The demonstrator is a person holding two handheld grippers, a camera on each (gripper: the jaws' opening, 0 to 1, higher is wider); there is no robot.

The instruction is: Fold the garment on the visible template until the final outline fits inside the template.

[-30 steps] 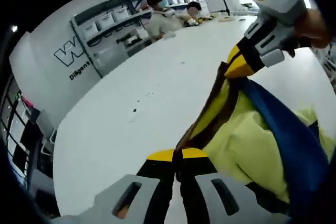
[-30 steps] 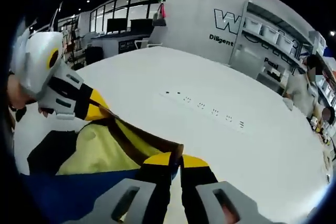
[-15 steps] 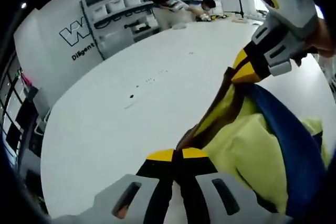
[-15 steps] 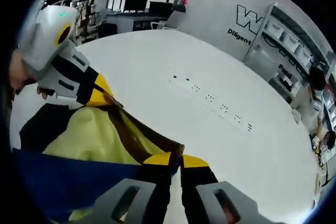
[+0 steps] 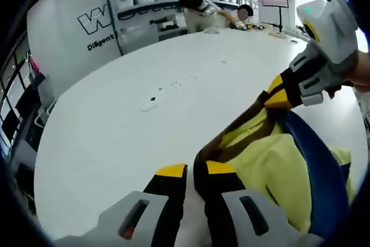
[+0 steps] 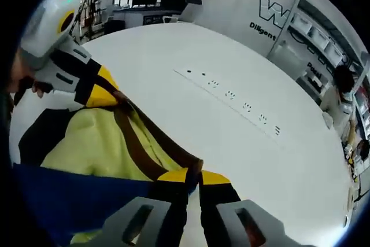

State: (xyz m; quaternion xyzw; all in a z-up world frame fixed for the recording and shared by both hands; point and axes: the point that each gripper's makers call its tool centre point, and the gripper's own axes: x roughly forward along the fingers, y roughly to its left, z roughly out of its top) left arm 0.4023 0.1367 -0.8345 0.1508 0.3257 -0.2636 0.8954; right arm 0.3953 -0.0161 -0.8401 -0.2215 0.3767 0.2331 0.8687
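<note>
Your left gripper (image 5: 189, 170) and right gripper (image 6: 194, 176) are each clamped on the brown-trimmed edge of the yellow-and-blue garment (image 6: 98, 148), held stretched above the white counter (image 5: 127, 120). Uneven tension could slip that edge free and skew the fold.

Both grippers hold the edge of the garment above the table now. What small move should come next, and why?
Probably carry the held edge forward and lower it toward the white table. The left gripper and the right gripper are each shut on the brown band of the garment, which hangs slack between them, with yellow and blue cloth bunched behind. No template is in view.
</note>
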